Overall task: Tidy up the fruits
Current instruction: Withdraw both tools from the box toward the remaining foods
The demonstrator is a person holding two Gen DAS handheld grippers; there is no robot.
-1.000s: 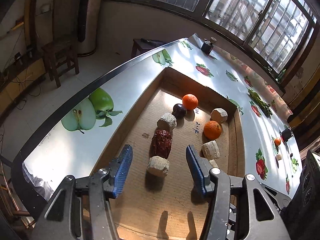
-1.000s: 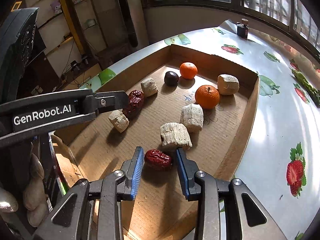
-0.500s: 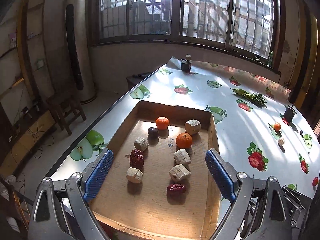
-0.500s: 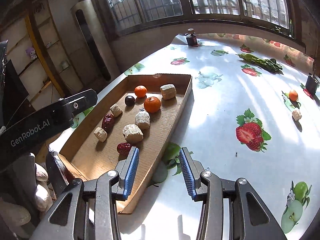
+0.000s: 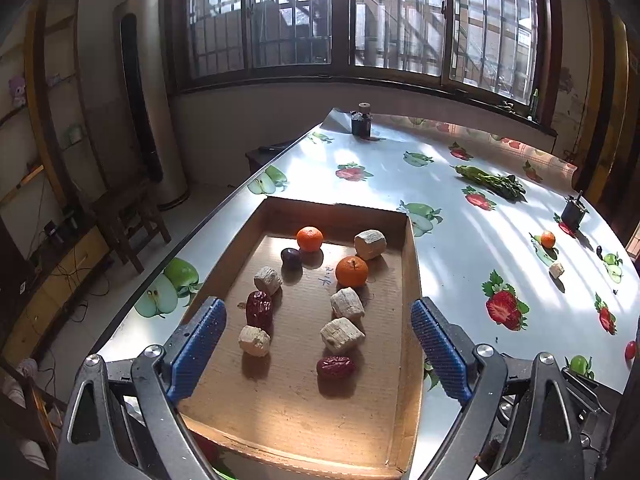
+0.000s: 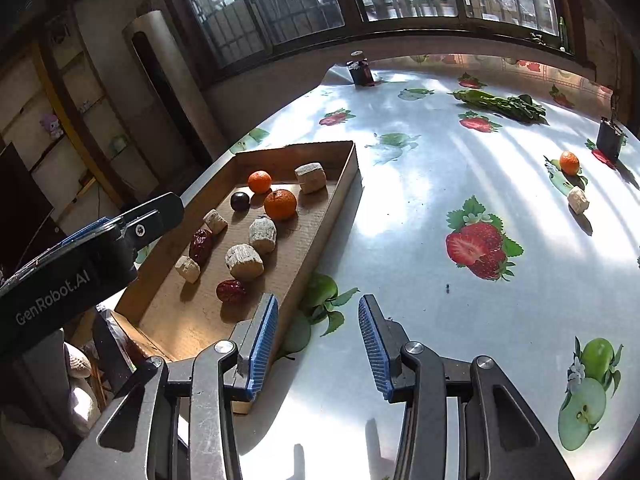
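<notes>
Both tongs released, nothing held. Left gripper spread wide, hanging above the near end of the box. Right gripper moderately spread, above bare tablecloth just right of the box's near corner.

In the box: two oranges toward the far end, a dark plum left of them, five pale cut chunks scattered through the middle, two red dates, one near the front and one by the left wall.

Outside the box, well to its right near the table's far right edge: a stray orange, a stray chunk just nearer than it, and what looks like another dark fruit, too small to be sure.

Handling, my read:
- Orange: light, round, firm skin, will roll. Grip across the widest part, come straight down.
- Chunks: ridged, look dry and stiff, flat faces. Easy; clamp on two opposite flats.
- Dates: small, wrinkled, slightly soft. Pinch across the short axis, gently.
- Plum: smooth, likely slippery and bruisable. Centred, light squeeze.

The strays look like the remaining work; right gripper is on that side.
</notes>
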